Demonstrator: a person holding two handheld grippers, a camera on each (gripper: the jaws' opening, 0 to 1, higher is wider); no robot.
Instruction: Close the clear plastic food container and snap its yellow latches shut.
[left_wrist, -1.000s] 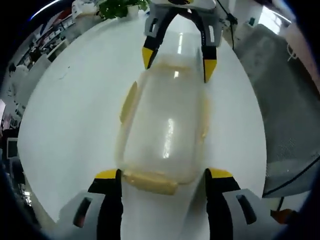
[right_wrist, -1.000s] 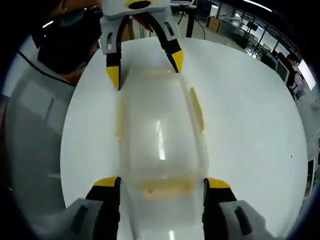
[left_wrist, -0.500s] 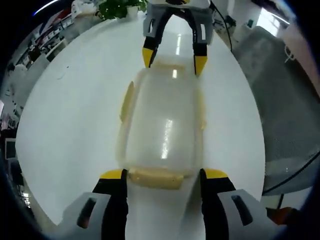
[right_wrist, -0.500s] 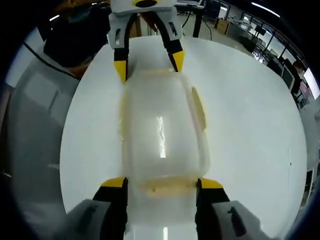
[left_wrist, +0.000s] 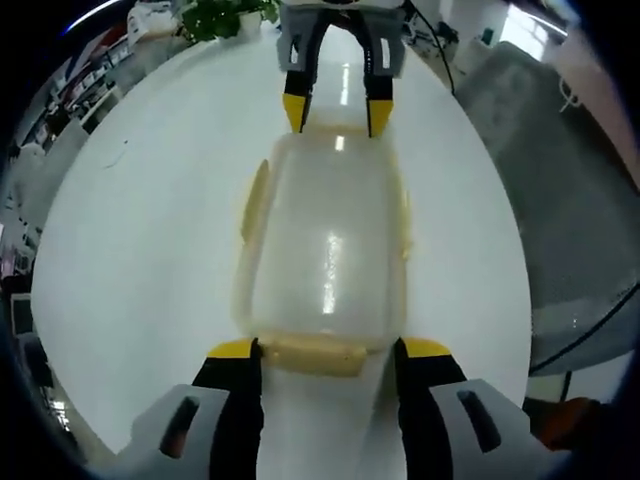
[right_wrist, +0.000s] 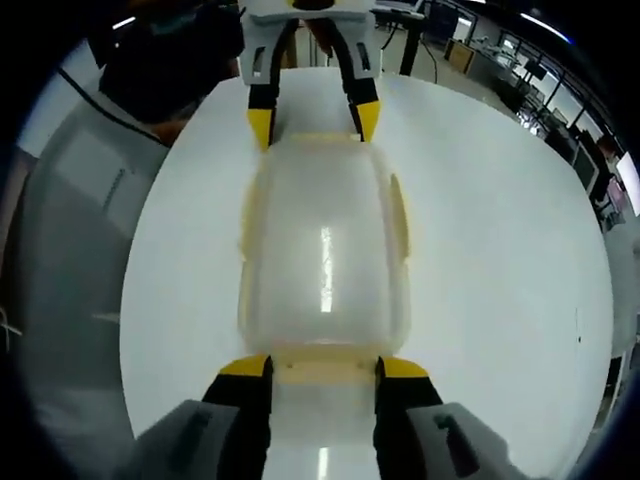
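The clear plastic food container (left_wrist: 325, 245) lies lengthwise on the white table (left_wrist: 140, 260) with its lid on. Pale yellow latches show on its long sides (left_wrist: 255, 200) and at both ends. My left gripper (left_wrist: 328, 350) is open, and its yellow-tipped jaws flank the near end latch (left_wrist: 310, 352). The right gripper (left_wrist: 337, 112) faces it at the far end. In the right gripper view, the container (right_wrist: 322, 255) runs away from my right gripper (right_wrist: 323, 366). This gripper is open, with its jaws close on either side of the end latch (right_wrist: 325, 368). The left gripper (right_wrist: 313, 122) stands opposite.
A person in dark and grey clothing (right_wrist: 90, 200) stands at the table's edge. A potted plant (left_wrist: 225, 15) sits at the far end of the table. A grey covered object (left_wrist: 585, 200) lies beside the table. Office desks (right_wrist: 520, 70) fill the background.
Both grippers' jaws have narrowed around the container's end latches, the right more than the left. The container has stayed in place.
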